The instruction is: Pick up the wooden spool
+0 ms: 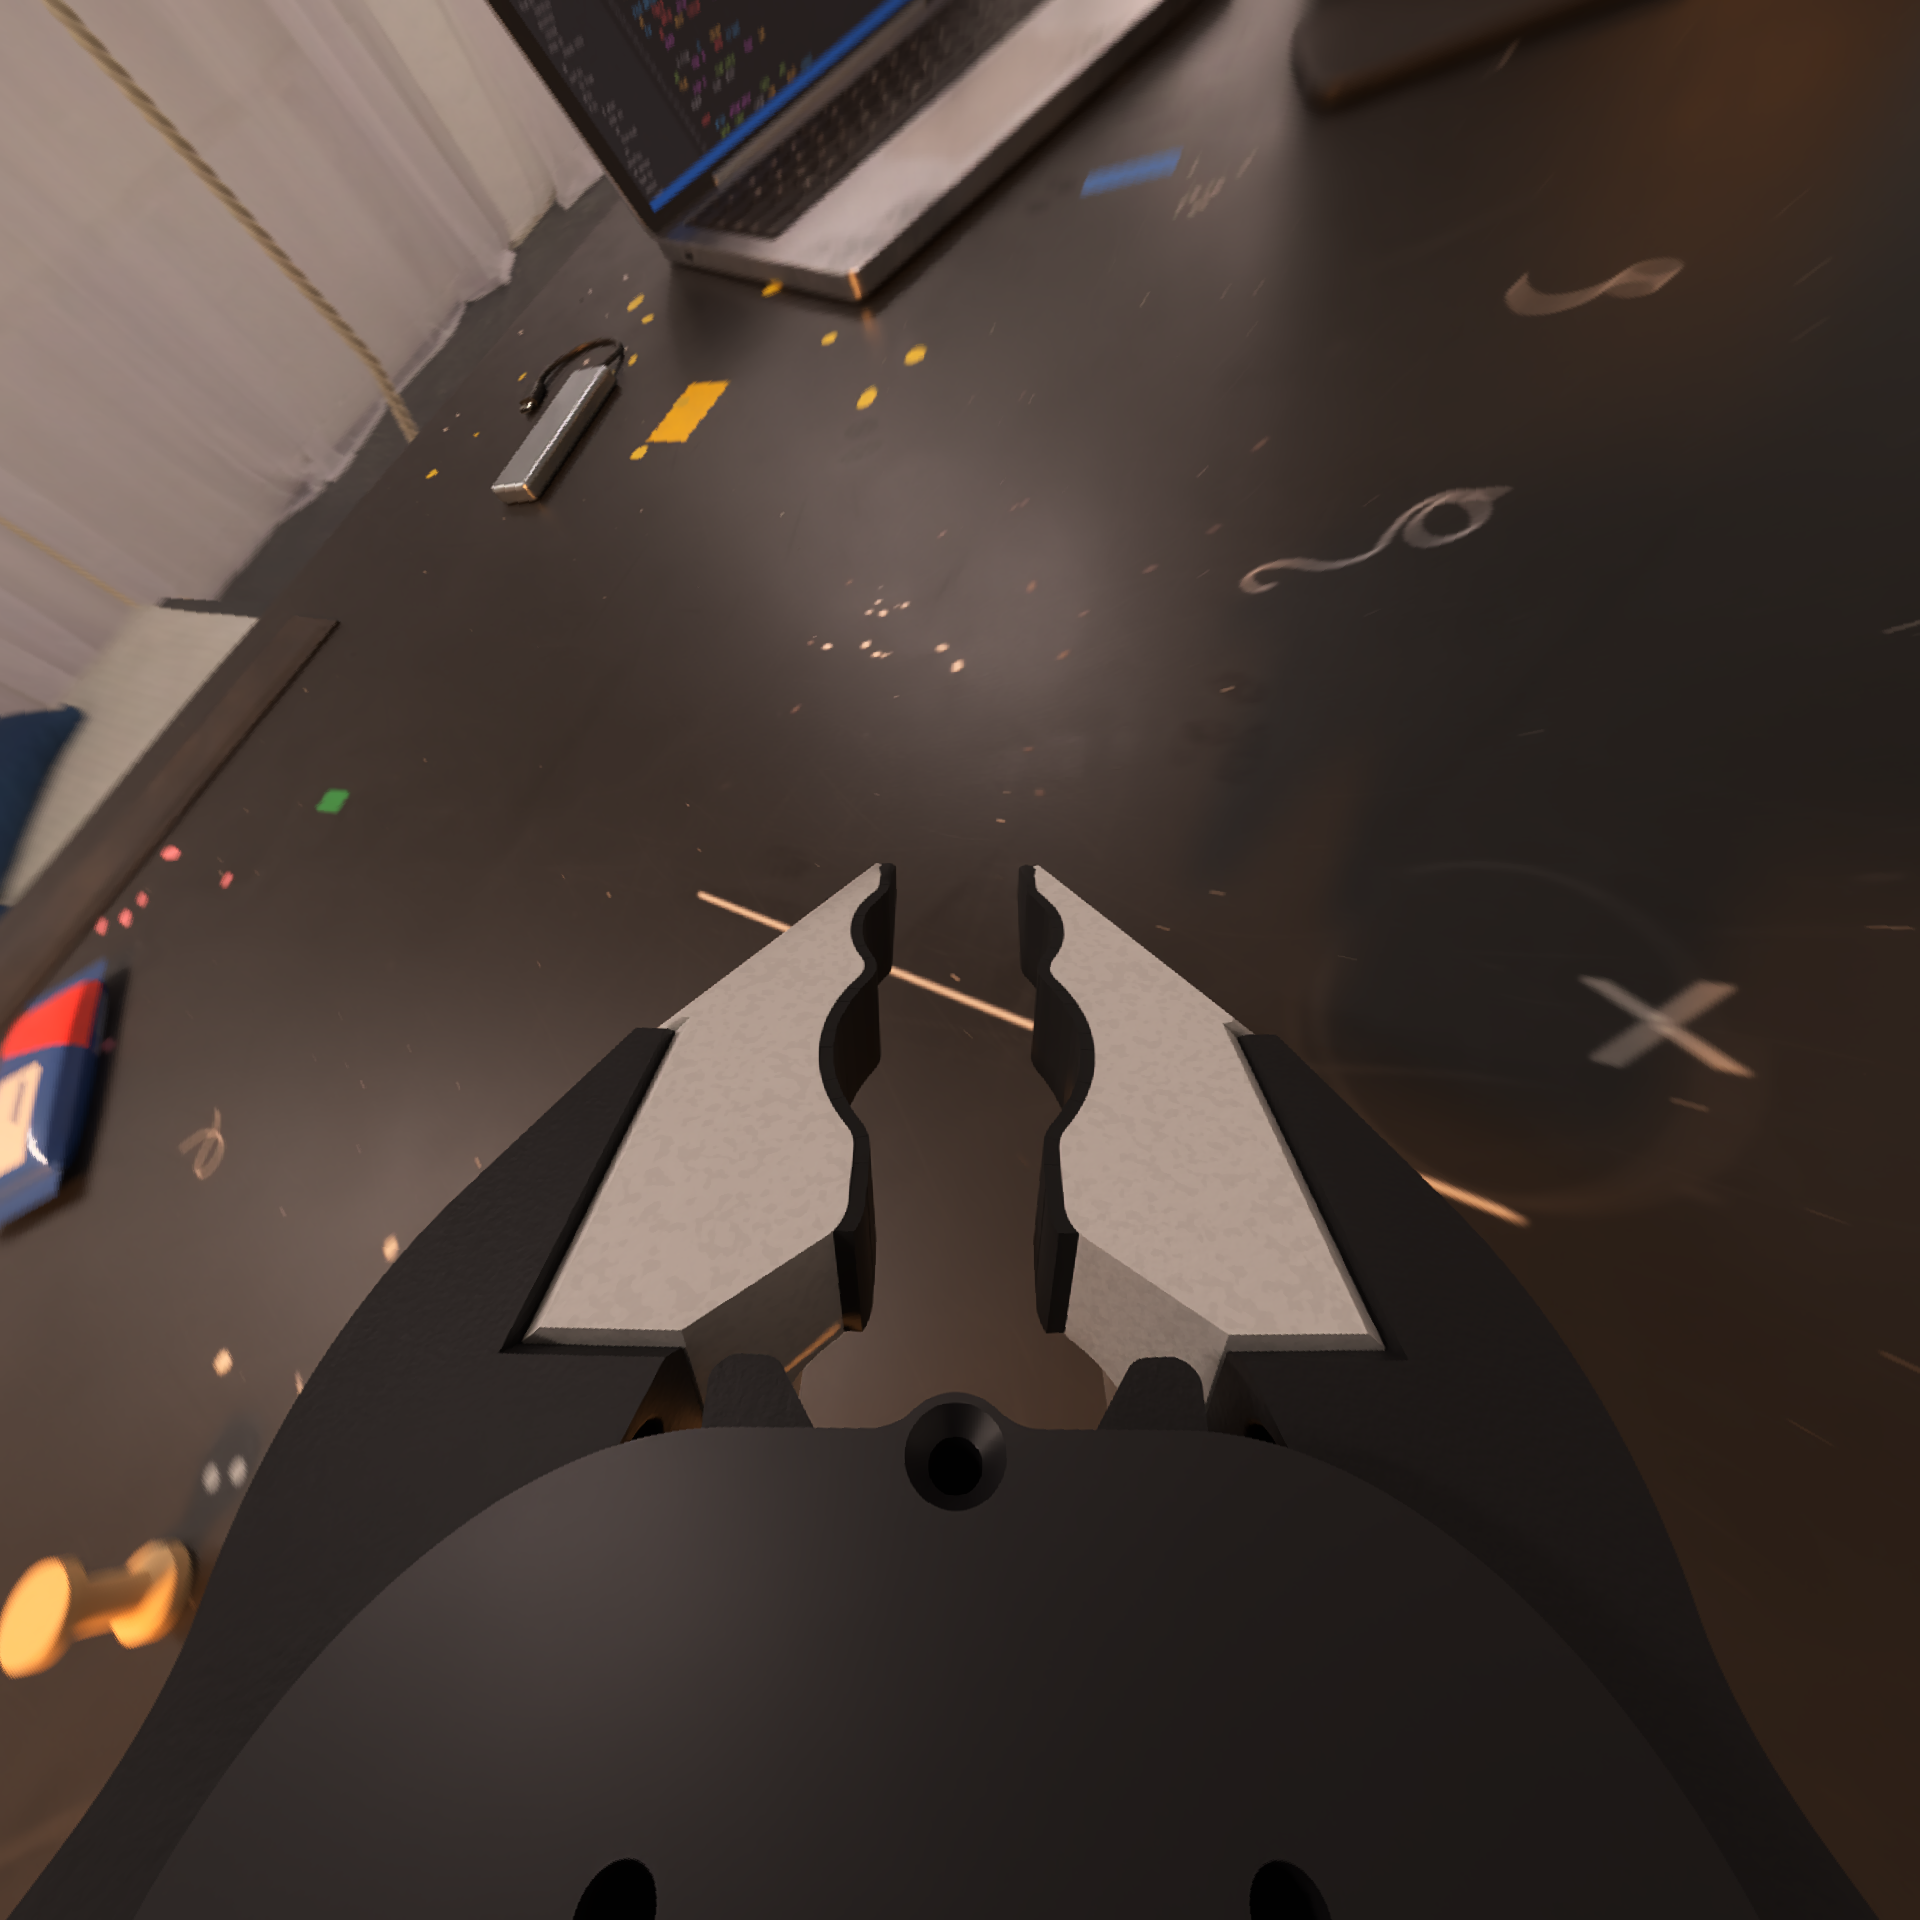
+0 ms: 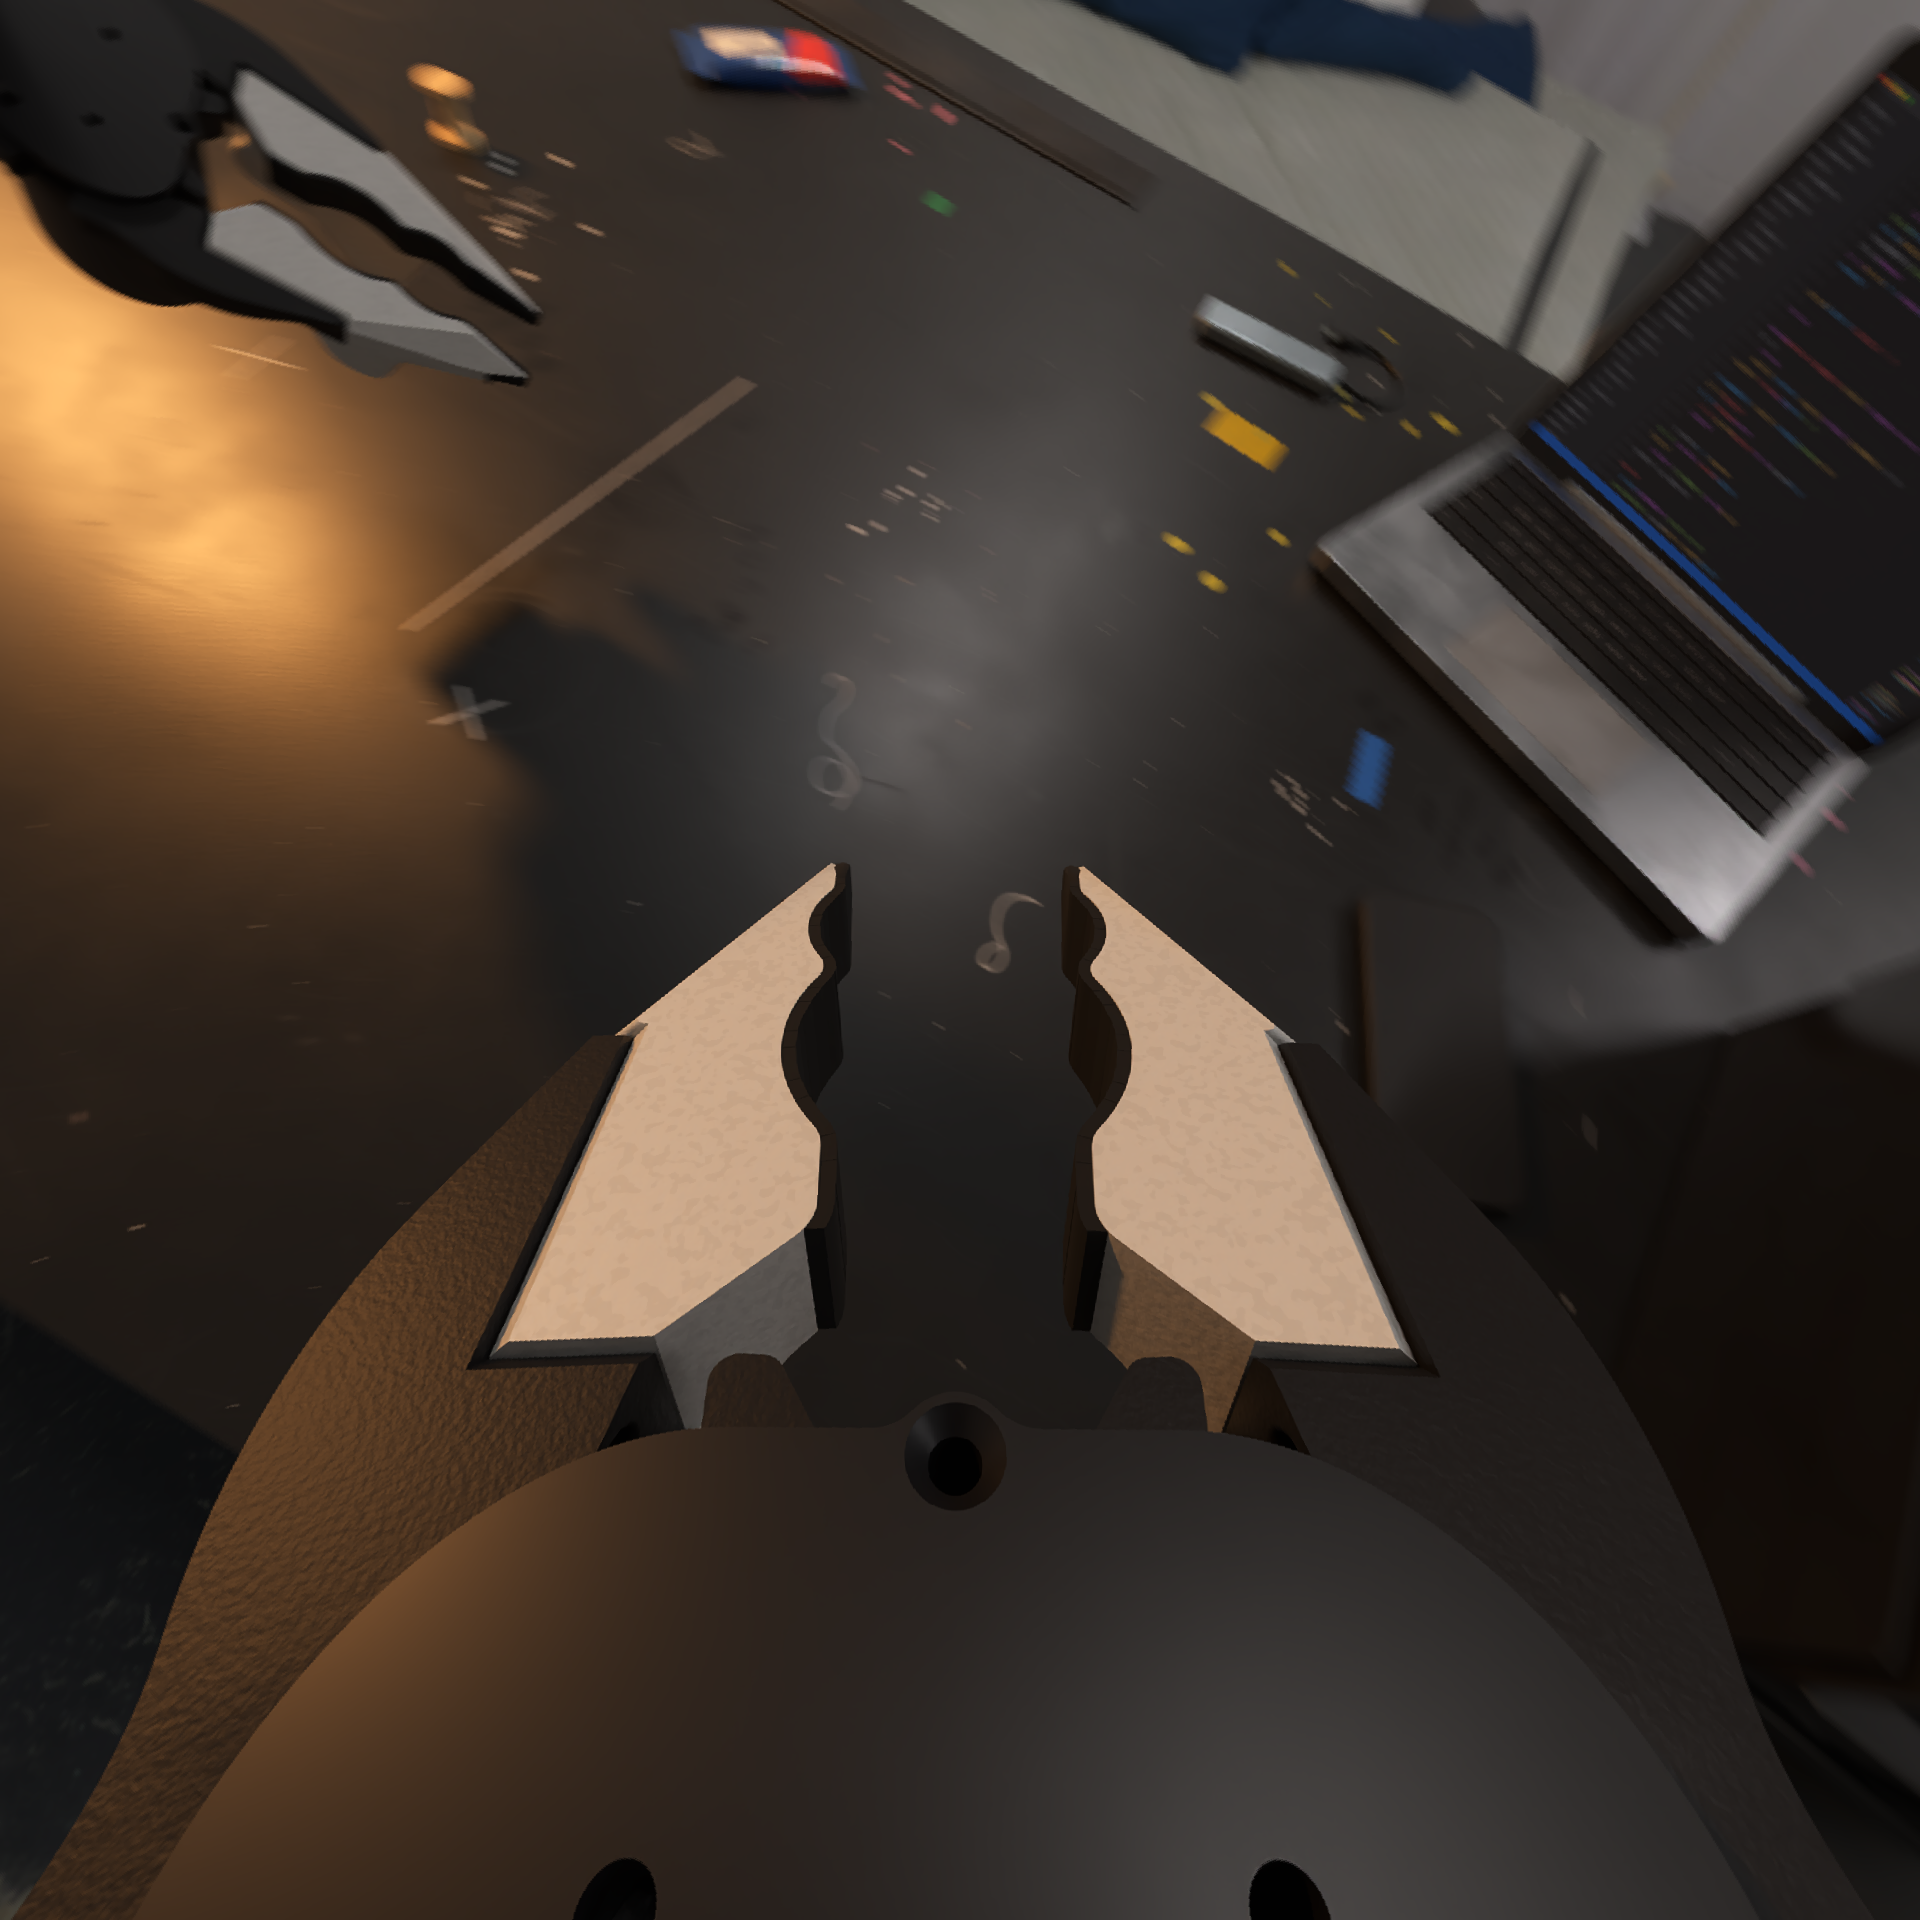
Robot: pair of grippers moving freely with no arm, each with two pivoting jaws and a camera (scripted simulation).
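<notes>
Both grippers, left (image 1: 956,883) and right (image 2: 956,883), hang spread and empty; left should swing back toward spool (image 1: 88,1605), straddling its waist.

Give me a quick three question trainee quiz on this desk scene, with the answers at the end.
1. True or false: the left hand-held gripper already holds the spool.
2. Which lies nearest the spool: A) laptop, B) blue and red packet, C) USB hub?
3. Fill in: the right hand-held gripper is open, with only the dark ____ between its fingers.

Key:
1. False; it is open and empty, and the spool lies on the table off to its left.
2. B.
3. Table.
</notes>
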